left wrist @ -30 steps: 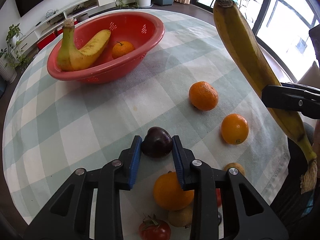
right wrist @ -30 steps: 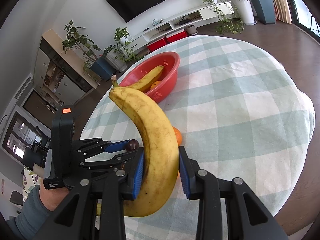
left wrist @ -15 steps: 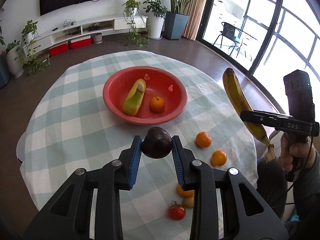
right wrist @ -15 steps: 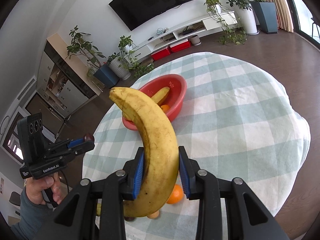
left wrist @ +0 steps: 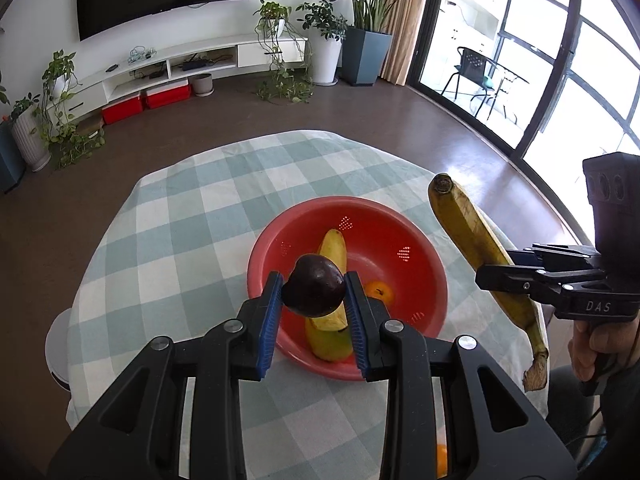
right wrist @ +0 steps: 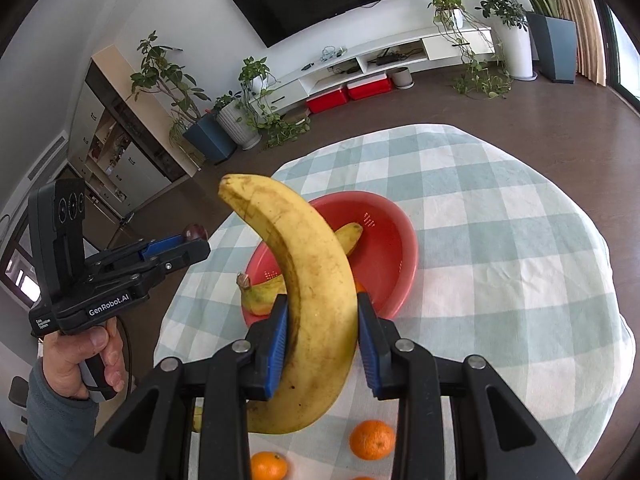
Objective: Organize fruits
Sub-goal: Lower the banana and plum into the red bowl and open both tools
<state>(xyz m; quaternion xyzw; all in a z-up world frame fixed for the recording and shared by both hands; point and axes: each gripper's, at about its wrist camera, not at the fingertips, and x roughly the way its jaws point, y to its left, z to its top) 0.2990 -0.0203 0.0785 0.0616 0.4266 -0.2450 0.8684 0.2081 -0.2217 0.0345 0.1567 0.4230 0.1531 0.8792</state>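
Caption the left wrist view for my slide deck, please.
Left gripper holds a dark plum above the red bowl; right gripper holds a banana.

Round table (left wrist: 192, 216) is covered by a pale green-and-white checked cloth (right wrist: 500, 240), rumpled at the edges. A red perforated bowl (left wrist: 432, 280) is set directly on the cloth, toward the near side. Two loose oranges (right wrist: 371, 439) (right wrist: 268, 466) are seen on the cloth at the near edge, apart from the bowl.
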